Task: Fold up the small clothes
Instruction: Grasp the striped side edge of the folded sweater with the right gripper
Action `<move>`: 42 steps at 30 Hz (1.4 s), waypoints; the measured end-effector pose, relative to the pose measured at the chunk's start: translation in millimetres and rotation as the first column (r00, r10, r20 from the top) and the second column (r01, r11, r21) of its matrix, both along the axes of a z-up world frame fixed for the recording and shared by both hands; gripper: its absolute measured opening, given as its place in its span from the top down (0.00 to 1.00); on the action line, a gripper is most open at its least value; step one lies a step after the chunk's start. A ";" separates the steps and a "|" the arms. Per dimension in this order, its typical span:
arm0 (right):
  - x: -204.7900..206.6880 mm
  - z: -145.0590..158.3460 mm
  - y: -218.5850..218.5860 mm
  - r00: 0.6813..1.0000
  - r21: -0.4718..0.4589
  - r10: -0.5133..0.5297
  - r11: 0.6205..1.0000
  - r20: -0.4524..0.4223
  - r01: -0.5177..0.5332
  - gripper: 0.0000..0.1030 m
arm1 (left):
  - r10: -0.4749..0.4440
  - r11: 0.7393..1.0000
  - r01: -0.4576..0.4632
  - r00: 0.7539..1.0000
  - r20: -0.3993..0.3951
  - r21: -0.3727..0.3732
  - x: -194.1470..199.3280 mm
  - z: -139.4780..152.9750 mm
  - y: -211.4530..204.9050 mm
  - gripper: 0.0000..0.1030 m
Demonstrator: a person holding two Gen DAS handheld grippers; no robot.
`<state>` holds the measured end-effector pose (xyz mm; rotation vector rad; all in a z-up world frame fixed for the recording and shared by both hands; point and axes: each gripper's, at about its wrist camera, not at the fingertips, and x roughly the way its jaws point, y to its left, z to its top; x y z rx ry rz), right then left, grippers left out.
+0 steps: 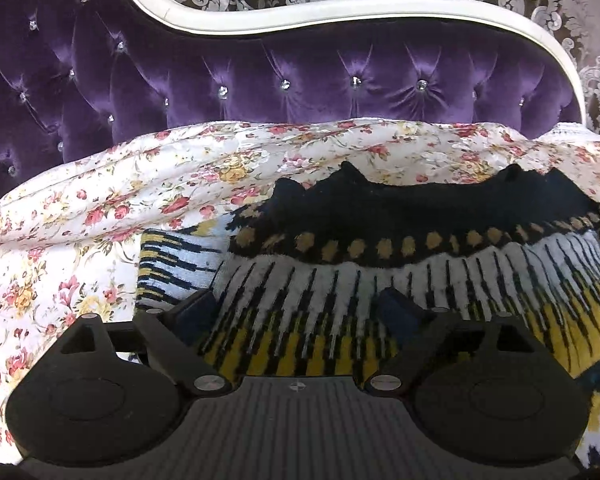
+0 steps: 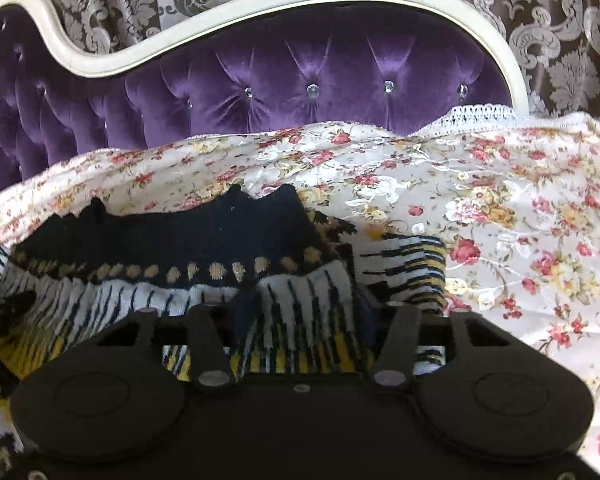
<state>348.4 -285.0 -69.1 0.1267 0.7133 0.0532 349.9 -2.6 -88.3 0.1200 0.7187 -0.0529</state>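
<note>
Patterned knit sweater on floral bedspread. Left gripper spread wide, pads off knit. Right gripper half-open astride sweater fold; grip unclear. No legible writing.

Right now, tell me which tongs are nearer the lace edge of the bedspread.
Right. The right tongs sit on the sweater below the lace edge; the left tongs work the sweater's far side.

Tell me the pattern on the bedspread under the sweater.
The bedspread is white with small red, pink and yellow flowers, clearest in the right wrist view.
</note>
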 end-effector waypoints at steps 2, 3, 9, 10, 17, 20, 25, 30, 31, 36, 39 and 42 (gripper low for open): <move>-2.0 0.7 2.8 1.000 -0.025 0.006 1.000 0.007 -0.006 0.68 | 0.006 1.000 -0.006 1.000 0.008 0.005 -0.8 -0.4 -1.5 0.11; -3.1 1.3 5.3 1.000 -0.038 0.012 0.999 0.011 -0.012 0.74 | 0.009 1.000 -0.009 1.000 0.011 0.006 -1.1 -0.4 -1.8 0.11; -3.3 5.2 20.6 1.000 -0.226 -0.009 0.974 0.030 0.015 0.91 | 0.010 1.000 -0.010 1.000 0.012 0.005 -1.5 -0.3 -0.7 0.11; -1.0 4.0 16.6 0.999 -0.232 -0.044 0.971 0.026 0.049 0.91 | 0.010 1.000 -0.010 1.000 0.013 0.006 -1.7 -0.5 -0.9 0.11; -4.6 8.4 0.3 1.000 -0.126 -0.029 0.992 0.007 0.029 0.69 | 0.013 1.000 -0.013 1.000 0.019 0.002 -2.5 -1.3 -0.3 0.11; -12.5 13.2 -10.5 0.999 -0.027 -0.044 0.999 0.005 0.044 0.16 | 0.012 1.000 -0.012 1.000 0.013 0.000 -1.7 -0.7 0.3 0.11; -31.7 12.3 -27.8 0.996 0.112 -0.081 0.990 -0.047 0.086 0.10 | 0.015 1.000 -0.015 1.000 0.011 0.000 -1.5 -0.8 0.2 0.11; -44.3 -0.2 -41.0 0.979 0.222 -0.123 0.962 -0.164 0.158 0.01 | 0.017 1.000 -0.017 1.000 0.010 0.000 -1.5 -0.9 0.0 0.11; -45.3 -3.0 -42.9 0.976 0.243 -0.124 0.956 -0.179 0.166 0.00 | 0.017 1.000 -0.017 1.000 0.010 0.000 -1.4 -0.8 0.0 0.11; -44.6 -4.6 -42.0 0.979 0.232 -0.106 0.962 -0.172 0.145 0.00 | 0.019 1.000 -0.019 1.000 0.009 0.001 -1.6 -0.8 -0.6 0.11; -40.9 -4.4 -38.4 0.979 0.198 -0.094 0.972 -0.179 0.129 0.00 | 0.019 1.000 -0.019 1.000 0.011 0.001 -1.9 -0.7 -0.3 0.11; -35.4 -3.7 -32.8 0.976 0.155 -0.091 0.980 -0.196 0.123 0.00 | 0.019 1.000 -0.019 1.000 0.010 0.004 -1.9 -0.5 -0.5 0.11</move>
